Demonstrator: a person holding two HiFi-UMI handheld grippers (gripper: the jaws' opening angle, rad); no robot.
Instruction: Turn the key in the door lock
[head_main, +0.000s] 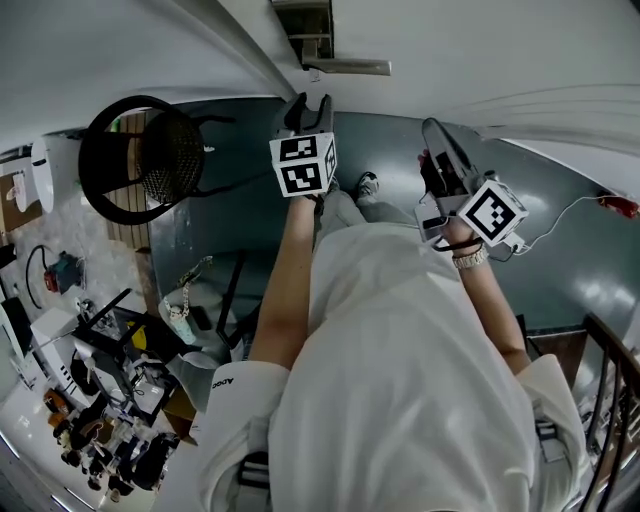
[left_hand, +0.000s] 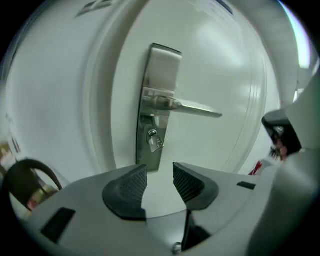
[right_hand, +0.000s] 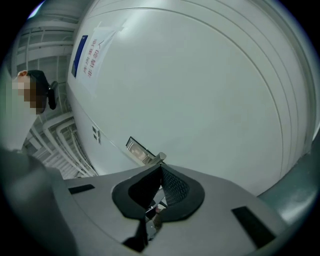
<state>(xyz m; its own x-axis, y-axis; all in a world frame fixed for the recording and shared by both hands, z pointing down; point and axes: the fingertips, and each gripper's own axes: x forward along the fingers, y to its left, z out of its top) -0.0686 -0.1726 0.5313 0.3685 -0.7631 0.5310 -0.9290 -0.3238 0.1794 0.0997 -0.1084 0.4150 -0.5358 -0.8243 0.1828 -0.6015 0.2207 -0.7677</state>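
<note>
At the white door (left_hand: 215, 60) a person in a white shirt (head_main: 400, 380) stands with both arms stretched out, a gripper in each hand. The left gripper (left_hand: 160, 177) points at the metal lock plate (left_hand: 159, 100). Its two dark ribbed pads (left_hand: 131, 186) stand spread apart with only bare door showing between them. The key (left_hand: 155, 141) sits in the keyhole low on that plate, under the lever handle (left_hand: 195, 107), its silver head slanting down and to one side. It lies just beyond the left gripper's tips and is not touched by them. The lever juts out level from the plate towards the right gripper's side. The right gripper (right_hand: 161, 172) is held off to that side, jaws pressed together and pinching nothing. In its own view the free end of the lever shows just past its tips, and I cannot tell whether they touch. A paper notice (right_hand: 92, 52) with a blue strip is stuck higher on the door. From the head view the marker cube (head_main: 303, 165) on the left gripper faces up. A black mesh chair (head_main: 140, 160) stands on the grey-blue floor (head_main: 250, 200) to the person's left. Nearer the person on that side is a cluttered bench (head_main: 100, 400).
</note>
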